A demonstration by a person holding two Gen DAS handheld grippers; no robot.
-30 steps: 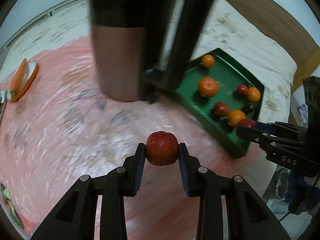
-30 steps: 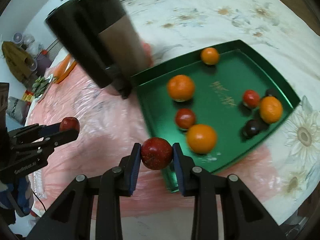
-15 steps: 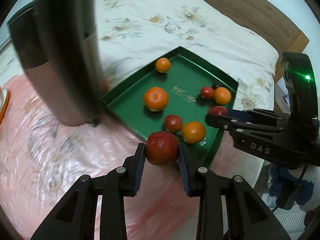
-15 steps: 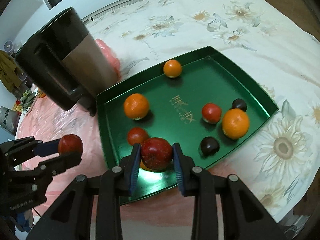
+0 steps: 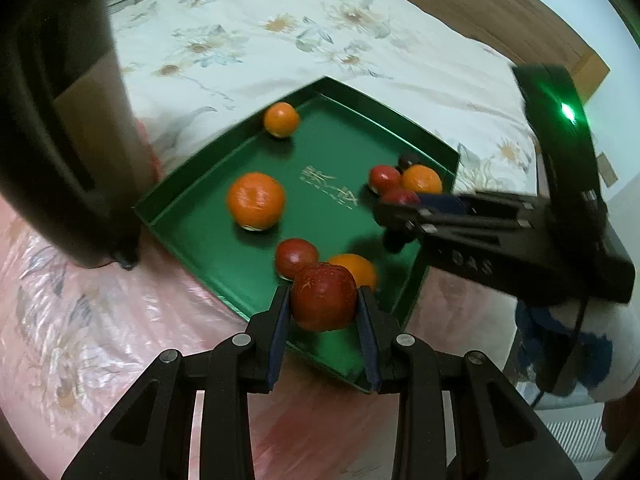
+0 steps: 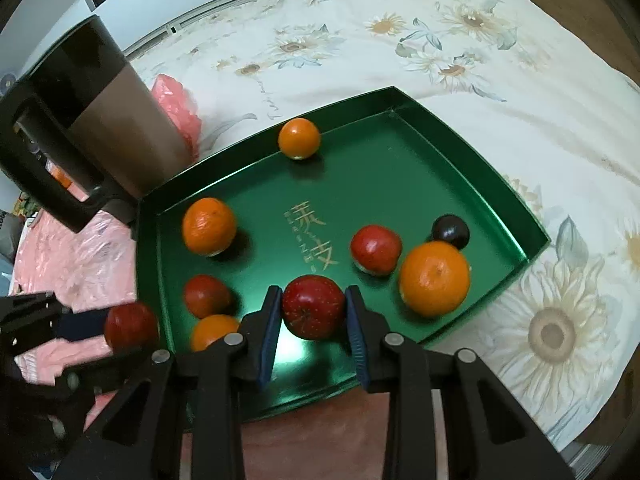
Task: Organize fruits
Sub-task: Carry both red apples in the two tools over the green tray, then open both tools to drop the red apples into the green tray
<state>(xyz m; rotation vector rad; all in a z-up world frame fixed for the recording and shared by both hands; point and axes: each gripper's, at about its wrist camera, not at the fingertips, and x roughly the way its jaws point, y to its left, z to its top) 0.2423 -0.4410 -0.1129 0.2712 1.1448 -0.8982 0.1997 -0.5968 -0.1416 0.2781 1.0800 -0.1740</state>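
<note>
A green tray (image 5: 344,136) lies on the bed and holds several oranges, red apples and a dark plum (image 6: 450,230). My left gripper (image 5: 323,300) is shut on a red apple (image 5: 322,294) above the tray's near corner. Over the tray's near middle, my right gripper (image 6: 313,308) is shut on another red apple (image 6: 314,304). In the left wrist view the right gripper (image 5: 396,204) reaches in from the right with its apple (image 5: 400,197). The right wrist view has the left gripper (image 6: 132,326) at the tray's (image 6: 384,168) left edge.
A tall black and steel jug (image 6: 88,128) stands just left of the tray and fills the left side (image 5: 60,120). Pink plastic sheeting (image 5: 80,320) covers the near bed. The floral bedsheet (image 6: 440,40) stretches beyond the tray, up to a wooden headboard (image 5: 480,0).
Both grippers have carried their apples from beside the tray to over it. The jug has slid toward the left of both views. Neither grip has changed.
</note>
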